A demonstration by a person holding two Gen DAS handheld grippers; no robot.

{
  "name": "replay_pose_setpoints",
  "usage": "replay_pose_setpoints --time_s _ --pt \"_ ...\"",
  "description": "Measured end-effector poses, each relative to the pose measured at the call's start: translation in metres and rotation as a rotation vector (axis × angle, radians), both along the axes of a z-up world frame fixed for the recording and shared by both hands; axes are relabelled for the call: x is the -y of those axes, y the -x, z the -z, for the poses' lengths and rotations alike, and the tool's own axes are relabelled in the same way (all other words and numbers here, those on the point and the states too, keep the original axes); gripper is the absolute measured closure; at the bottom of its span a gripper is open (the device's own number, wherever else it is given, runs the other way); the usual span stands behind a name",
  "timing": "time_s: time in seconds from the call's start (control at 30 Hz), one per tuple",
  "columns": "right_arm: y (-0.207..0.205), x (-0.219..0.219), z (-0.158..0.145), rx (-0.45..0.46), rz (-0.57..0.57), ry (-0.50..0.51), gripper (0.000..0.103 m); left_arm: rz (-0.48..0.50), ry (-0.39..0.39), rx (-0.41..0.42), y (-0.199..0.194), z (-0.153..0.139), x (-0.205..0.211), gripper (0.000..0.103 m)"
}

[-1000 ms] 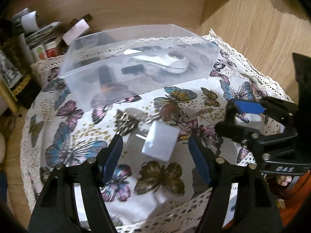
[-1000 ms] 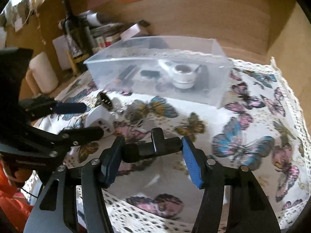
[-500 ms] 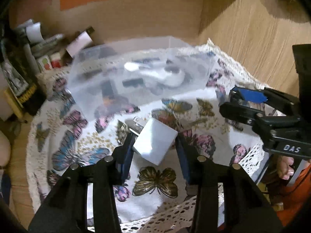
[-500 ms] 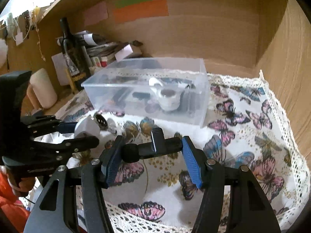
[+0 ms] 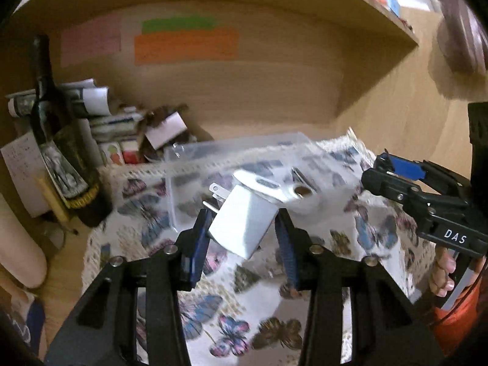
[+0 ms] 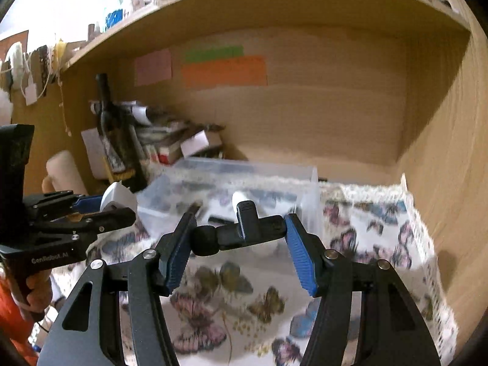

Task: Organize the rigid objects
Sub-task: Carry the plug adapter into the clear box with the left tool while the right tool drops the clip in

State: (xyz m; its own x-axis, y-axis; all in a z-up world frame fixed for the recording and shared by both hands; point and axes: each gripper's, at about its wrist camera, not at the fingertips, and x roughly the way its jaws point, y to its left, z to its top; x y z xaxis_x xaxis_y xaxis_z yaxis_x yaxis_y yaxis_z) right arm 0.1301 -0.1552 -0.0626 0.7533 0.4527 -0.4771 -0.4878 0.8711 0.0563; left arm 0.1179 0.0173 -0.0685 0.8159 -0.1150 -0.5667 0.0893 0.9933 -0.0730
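My left gripper (image 5: 242,235) is shut on a white plug adapter (image 5: 242,224) with metal prongs, held up above the butterfly cloth (image 5: 219,314), in front of the clear plastic box (image 5: 231,149). The adapter also shows in the right wrist view (image 6: 117,196). My right gripper (image 6: 238,245) is shut on a small black T-shaped massage gun (image 6: 241,233), held in the air before the same box (image 6: 253,174). The box holds a white device (image 5: 274,187) and dark items.
A dark wine bottle (image 5: 58,140) stands at the left with stacked papers and boxes (image 5: 128,128) behind it. Wooden walls close the back and right, with a shelf above. The right gripper (image 5: 427,204) is at the right of the left wrist view.
My left gripper closed on the white adapter and lifted it off the cloth toward the box. My right gripper rose with the massage gun still in it.
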Motion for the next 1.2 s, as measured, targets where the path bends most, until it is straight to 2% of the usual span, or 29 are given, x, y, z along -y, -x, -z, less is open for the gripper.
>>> replay_pose_setpoints --time_s 0.2,0.33,0.57,0.67,0.87,1.13,1.2 --pt "-0.022 -0.016 -0.011 0.024 -0.009 0.005 0.047 -0.034 0.002 0.010 -0.023 -0.012 -0.017 0.060" --pt "-0.038 -0.028 -0.009 0.001 -0.019 0.021 0.047 -0.041 -0.012 -0.005 -0.041 -0.010 -0.021 0.060" --pt "-0.068 -0.050 0.018 -0.083 -0.034 0.071 0.047 -0.020 0.008 -0.093 -0.074 0.012 -0.024 0.060" --pt "-0.081 -0.055 0.032 -0.137 -0.021 0.057 0.047 0.000 0.019 -0.123 -0.085 0.021 -0.023 0.060" --pt "-0.093 -0.065 0.054 -0.202 -0.032 0.095 0.047 0.012 0.017 -0.175 -0.102 0.039 -0.022 0.060" --pt "-0.102 -0.068 0.063 -0.240 -0.031 0.123 0.045 0.018 0.014 -0.192 -0.108 0.046 -0.022 0.061" --pt "-0.102 -0.067 0.062 -0.245 -0.034 0.120 0.045 0.015 0.018 -0.193 -0.107 0.045 -0.023 0.058"
